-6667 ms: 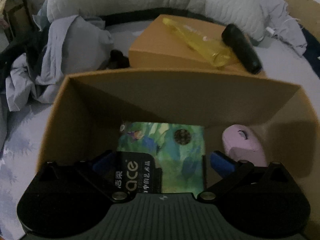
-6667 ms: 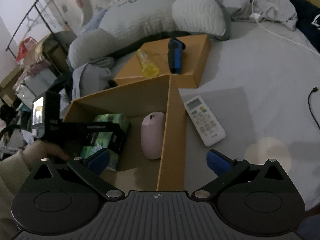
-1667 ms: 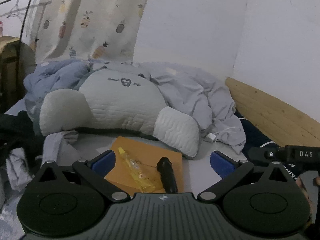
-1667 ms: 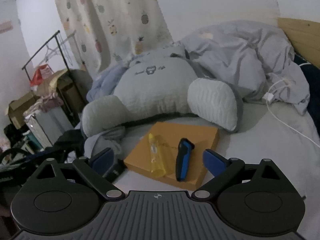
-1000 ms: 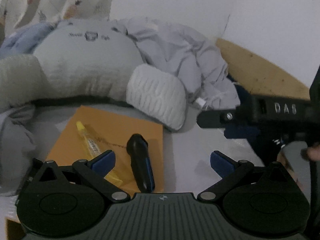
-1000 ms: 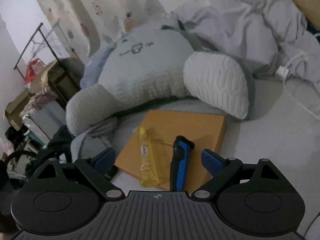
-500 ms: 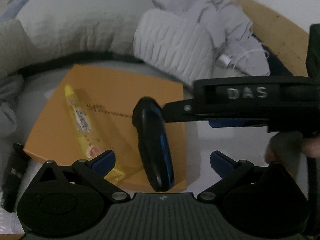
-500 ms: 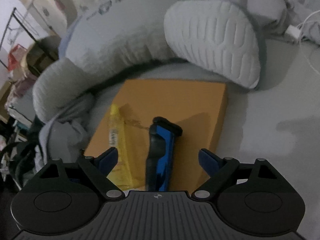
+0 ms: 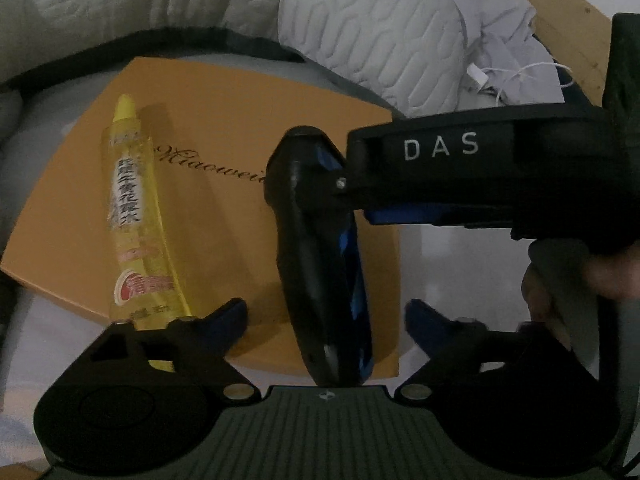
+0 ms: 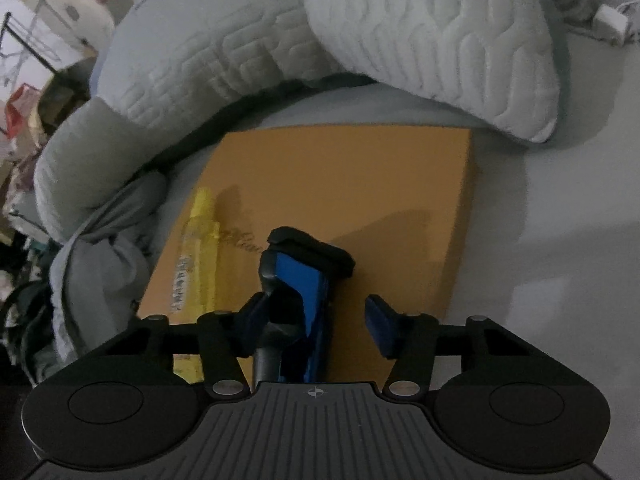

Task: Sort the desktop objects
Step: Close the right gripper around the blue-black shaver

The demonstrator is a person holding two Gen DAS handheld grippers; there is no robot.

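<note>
Blue pads of the right hand-held gripper stand either side of the black-and-blue electric shaver, the jaws having just been closing; the left pad looks against the shaver's side, while a gap remains between the shaver and the right pad, so no pinch is made yet. The left hand-held gripper, its jaws also just narrowing, hangs spread over the shaver's near end with space on both sides. Coming in from the right of the shaver in the left wrist view, the right tool crosses the shaver's upper part, which suggests the right one takes the lift and the left merely stands by. The shaver lies lengthwise on the flat orange cardboard box lid, probably set out there for easy reach. Left of the shaver on the same lid lies a clear yellow plastic bottle. Beyond the lid sits a grey quilted cushion on the bed.
</note>
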